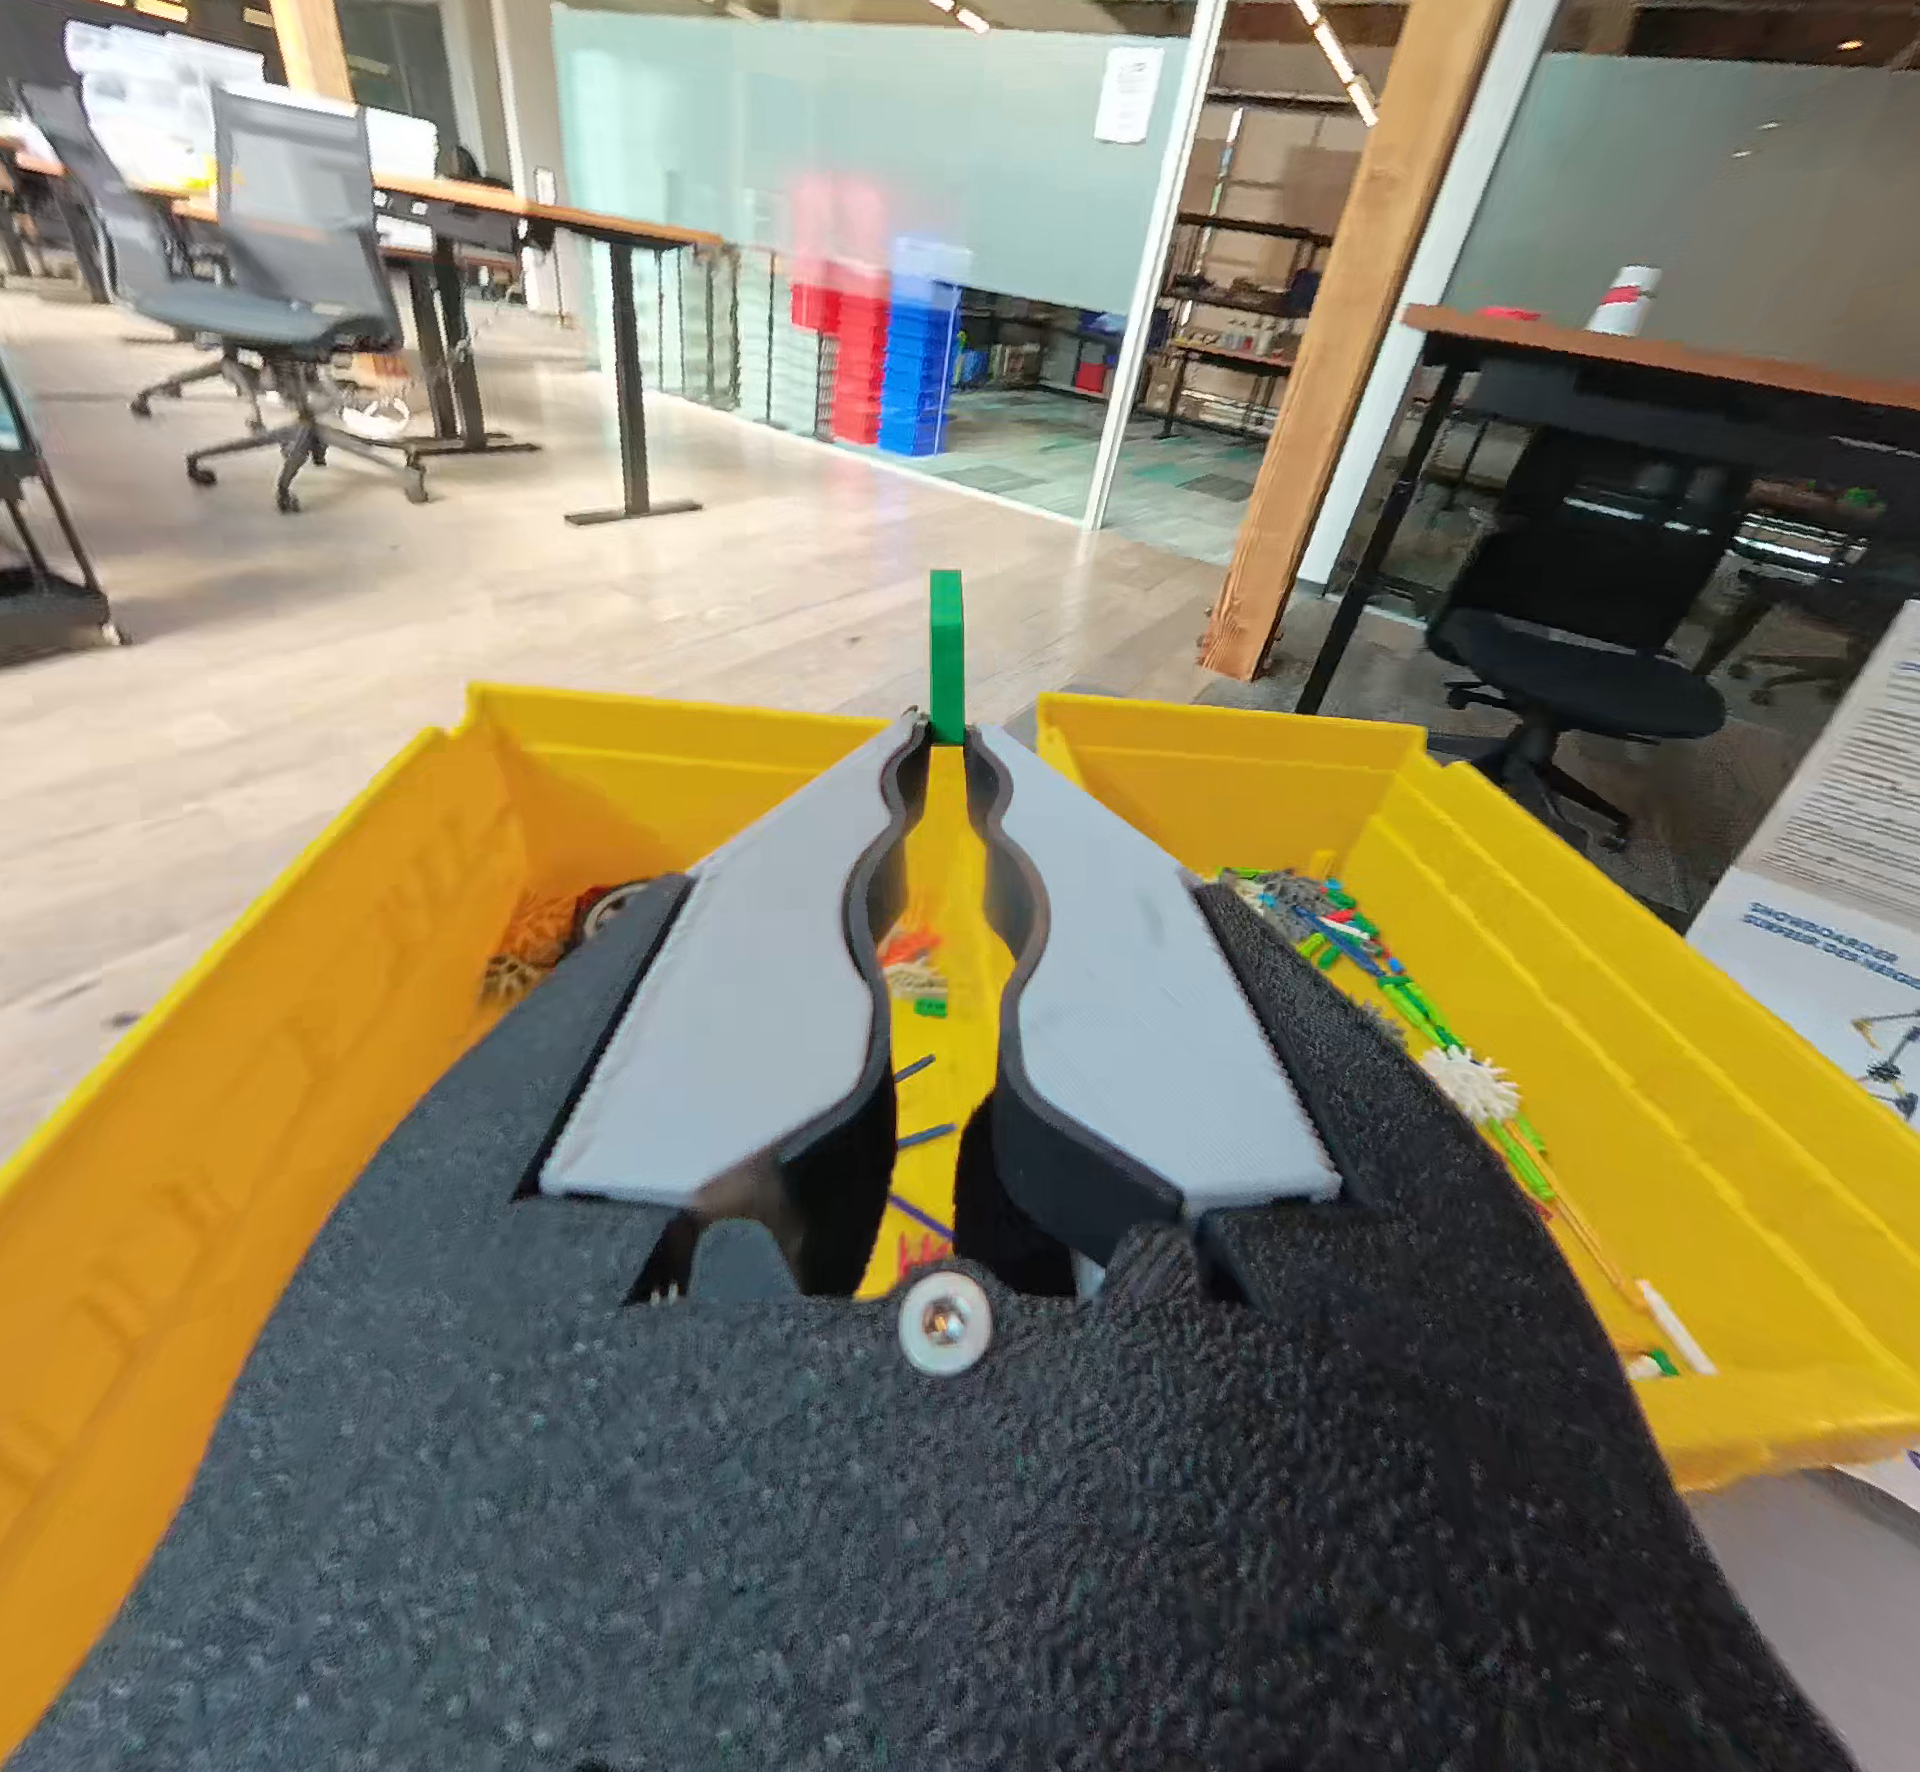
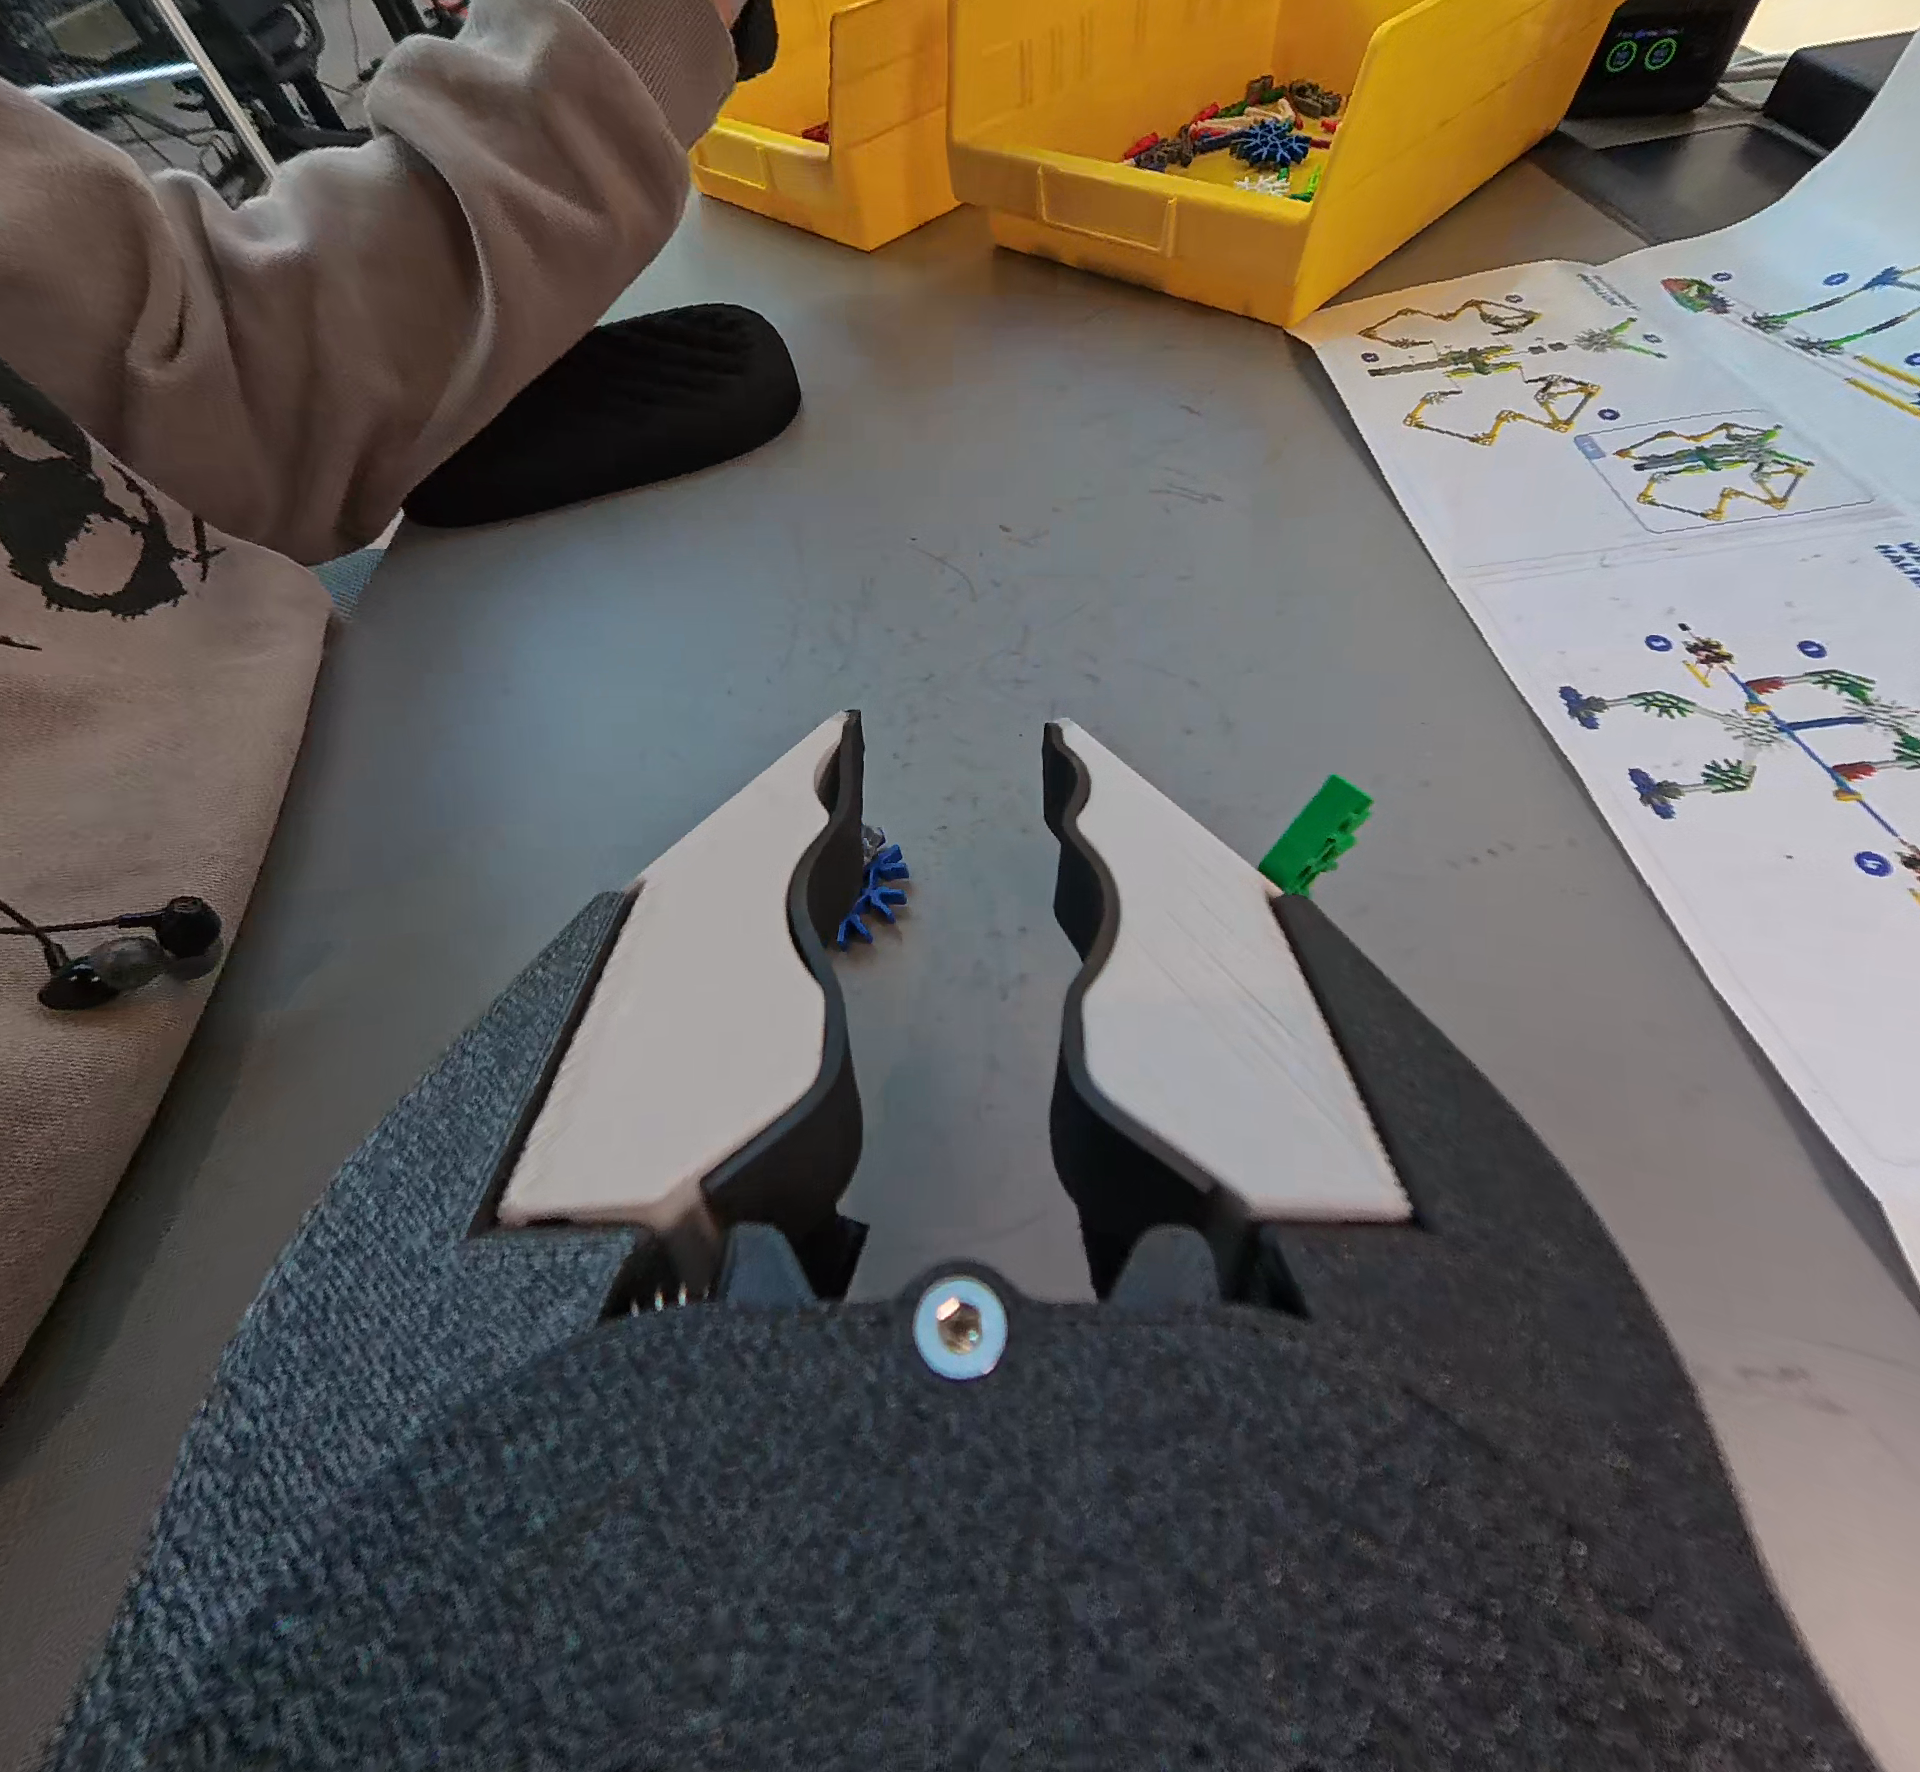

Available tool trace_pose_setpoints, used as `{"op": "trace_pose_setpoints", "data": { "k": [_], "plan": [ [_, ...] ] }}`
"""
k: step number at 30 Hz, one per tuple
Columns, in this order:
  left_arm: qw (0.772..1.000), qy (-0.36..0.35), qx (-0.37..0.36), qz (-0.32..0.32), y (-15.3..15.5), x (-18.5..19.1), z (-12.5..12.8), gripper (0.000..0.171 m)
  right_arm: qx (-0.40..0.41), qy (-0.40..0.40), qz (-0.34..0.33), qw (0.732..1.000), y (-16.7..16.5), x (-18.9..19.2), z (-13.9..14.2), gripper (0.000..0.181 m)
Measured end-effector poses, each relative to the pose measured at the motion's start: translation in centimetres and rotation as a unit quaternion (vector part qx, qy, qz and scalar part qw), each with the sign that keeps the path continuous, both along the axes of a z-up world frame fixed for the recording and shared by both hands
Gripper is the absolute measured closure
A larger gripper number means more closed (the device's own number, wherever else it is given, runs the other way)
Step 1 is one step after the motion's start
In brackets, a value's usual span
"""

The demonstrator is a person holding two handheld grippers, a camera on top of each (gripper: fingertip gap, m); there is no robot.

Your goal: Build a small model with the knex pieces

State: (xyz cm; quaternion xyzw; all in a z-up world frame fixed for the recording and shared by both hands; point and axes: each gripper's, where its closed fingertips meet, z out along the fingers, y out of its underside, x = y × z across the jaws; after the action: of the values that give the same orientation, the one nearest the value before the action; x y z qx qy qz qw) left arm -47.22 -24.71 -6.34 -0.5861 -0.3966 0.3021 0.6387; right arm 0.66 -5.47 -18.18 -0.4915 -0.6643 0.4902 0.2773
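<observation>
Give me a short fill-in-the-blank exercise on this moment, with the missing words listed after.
1. The left hand-held gripper is shut on a small ____ piece above the yellow bins.
2. The right hand-held gripper hangs over the grey table with its jaws ____.
3. Beside its left finger lies a ____ snowflake-shaped connector.
4. The printed sheet lies to the ____ of that gripper.

Missing words: green; open; blue; right

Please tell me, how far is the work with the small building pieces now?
Two pieces already lie on the table: a blue piece and a green piece. The left gripper holds a green rod above the yellow bins. The right gripper is open and holds nothing.
</observation>
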Motion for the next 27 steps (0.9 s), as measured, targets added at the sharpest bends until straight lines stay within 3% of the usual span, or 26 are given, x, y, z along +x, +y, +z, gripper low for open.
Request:
{"op": "trace_pose_setpoints", "data": {
  "k": [5,7,10,14,19,21,23,25,27],
  "plan": [
    [0.993,-0.103,-0.063,0.015,-3.4,-2.4,-5.6,0.166,-0.035,-0.001,-0.009,0.999,0.6,-0.1,-0.1,0.149],
    [0.983,-0.137,-0.124,0.011,-3.2,-2.7,-8.5,0.166,-0.04,0.006,-0.014,0.999,0.9,0.0,0.3,0.15],
    [0.97,-0.139,-0.197,0.006,-2.3,-2.5,-10.0,0.156,-0.042,0.013,-0.017,0.999,0.9,0.0,0.7,0.15],
    [0.968,-0.1,-0.231,0.019,-1.7,-2.1,-8.7,0.137,-0.038,0.016,-0.019,0.999,1.0,0.1,0.9,0.151],
    [0.985,0.028,-0.17,-0.01,0.8,1.1,-2.6,0.132,-0.032,0.001,-0.005,0.999,0.5,0.2,0.4,0.15],
    [0.982,0.087,-0.147,-0.085,4.3,4.7,-0.3,0.133,-0.017,-0.015,0.018,1.0,-0.3,0.5,0.0,0.148],
    [0.964,0.118,-0.147,-0.188,8.8,9.4,0.2,0.133,0.006,-0.033,0.036,0.999,-1.1,0.8,-0.5,0.147],
    [0.928,0.131,-0.153,-0.313,13.5,15.3,-0.7,0.132,0.029,-0.057,0.063,0.996,-2.3,1.3,-1.3,0.145],
    [0.875,0.127,-0.16,-0.439,17.5,21.9,-2.6,0.132,0.058,-0.085,0.086,0.991,-3.5,1.6,-2.5,0.144]
  ]
}}
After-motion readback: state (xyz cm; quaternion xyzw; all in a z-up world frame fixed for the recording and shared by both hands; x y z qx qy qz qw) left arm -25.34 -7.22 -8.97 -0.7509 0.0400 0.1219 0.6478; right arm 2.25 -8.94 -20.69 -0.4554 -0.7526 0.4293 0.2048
